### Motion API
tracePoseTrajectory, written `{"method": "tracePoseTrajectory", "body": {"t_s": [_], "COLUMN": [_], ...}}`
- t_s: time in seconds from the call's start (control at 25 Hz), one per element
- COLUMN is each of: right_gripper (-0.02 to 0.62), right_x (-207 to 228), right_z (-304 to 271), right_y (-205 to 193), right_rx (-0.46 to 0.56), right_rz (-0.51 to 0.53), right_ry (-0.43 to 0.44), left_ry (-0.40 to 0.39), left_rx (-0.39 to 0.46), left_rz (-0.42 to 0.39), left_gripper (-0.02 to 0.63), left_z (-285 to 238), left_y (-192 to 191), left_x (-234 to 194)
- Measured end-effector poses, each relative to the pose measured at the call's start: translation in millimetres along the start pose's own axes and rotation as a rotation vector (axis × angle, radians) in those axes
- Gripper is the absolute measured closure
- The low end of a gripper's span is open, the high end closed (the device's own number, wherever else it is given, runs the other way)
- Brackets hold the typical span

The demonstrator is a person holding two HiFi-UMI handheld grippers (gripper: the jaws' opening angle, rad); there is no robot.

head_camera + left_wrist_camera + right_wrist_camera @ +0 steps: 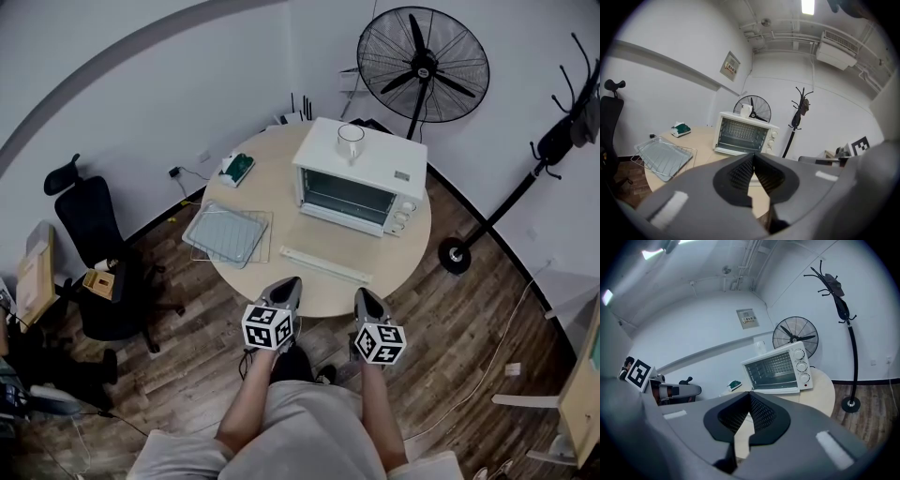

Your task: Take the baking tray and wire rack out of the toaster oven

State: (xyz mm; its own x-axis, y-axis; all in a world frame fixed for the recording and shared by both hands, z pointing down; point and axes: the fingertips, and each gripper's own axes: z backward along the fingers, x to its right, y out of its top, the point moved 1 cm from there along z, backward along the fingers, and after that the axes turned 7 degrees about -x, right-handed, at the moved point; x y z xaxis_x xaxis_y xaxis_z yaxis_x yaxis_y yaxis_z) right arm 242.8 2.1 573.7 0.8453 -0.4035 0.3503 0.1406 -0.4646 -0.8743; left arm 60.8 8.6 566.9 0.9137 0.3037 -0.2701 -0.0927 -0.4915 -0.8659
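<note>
Left gripper (pixel 292 281) and right gripper (pixel 362 292) held back at worktop (pixel 272 178) edge, fingers pressed together, empty. Baking tray (pixel 225 232) laid on wire rack (pixel 267 221), left of toaster oven (pixel 361 178); removal judged done.

Matt metal baking tray (pixel 223 232), glossy white toaster oven (pixel 319 152), smooth pale wood table (pixel 270 183).

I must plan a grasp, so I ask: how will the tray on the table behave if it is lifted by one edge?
The tray looks like thin sheet metal, so it is probably stiff and light. Its smooth surface may slip in a grasp. It lies on the rack, so a push would likely slide it over the wires.
</note>
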Motion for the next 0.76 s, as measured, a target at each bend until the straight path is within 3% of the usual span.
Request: {"method": "tracePoseTrajectory", "body": {"t_s": [0.76], "right_gripper": [0.597], "right_x": [-15], "right_z": [0], "right_y": [-5], "right_rx": [-0.004], "right_rz": [0.023], "right_ry": [0.029], "left_ry": [0.008], "left_rx": [0.044], "left_rz": [0.029], "left_gripper": [0.551], "left_z": [12], "left_y": [3], "left_x": [-8]}}
